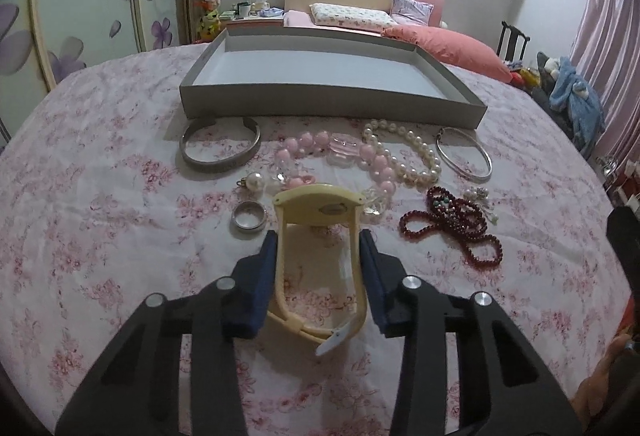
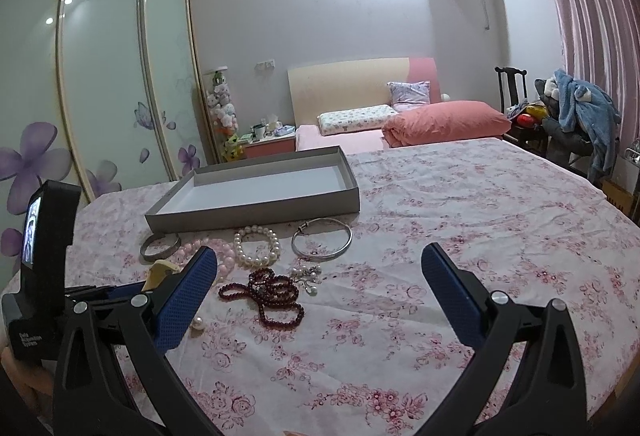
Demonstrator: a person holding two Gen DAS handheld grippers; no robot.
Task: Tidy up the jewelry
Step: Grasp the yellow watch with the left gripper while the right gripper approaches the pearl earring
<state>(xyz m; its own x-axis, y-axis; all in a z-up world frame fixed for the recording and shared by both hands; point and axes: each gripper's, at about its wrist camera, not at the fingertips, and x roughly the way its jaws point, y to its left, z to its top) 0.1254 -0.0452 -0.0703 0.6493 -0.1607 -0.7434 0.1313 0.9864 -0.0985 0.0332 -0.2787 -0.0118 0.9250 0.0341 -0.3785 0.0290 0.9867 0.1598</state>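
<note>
Two blue-padded grippers work over a floral tablecloth (image 2: 460, 204). The left gripper (image 1: 318, 242) pinches the strap sides of a cream wristwatch (image 1: 318, 210) lying flat, its pads pressing on both sides. The right gripper (image 2: 320, 268) hangs spread wide with nothing between its pads, over bare cloth that runs clear to the table's right edge. Beyond the watch lie a silver ring (image 1: 249, 217), a dark cuff bangle (image 1: 220, 152), pink beads (image 1: 374, 156), a pearl bracelet (image 1: 412, 152), a thin silver bangle (image 1: 464, 154) and dark red beads (image 1: 456, 226). Just behind them, the grey box lid (image 1: 332, 102) sits with its near wall almost touching the bangles.
</note>
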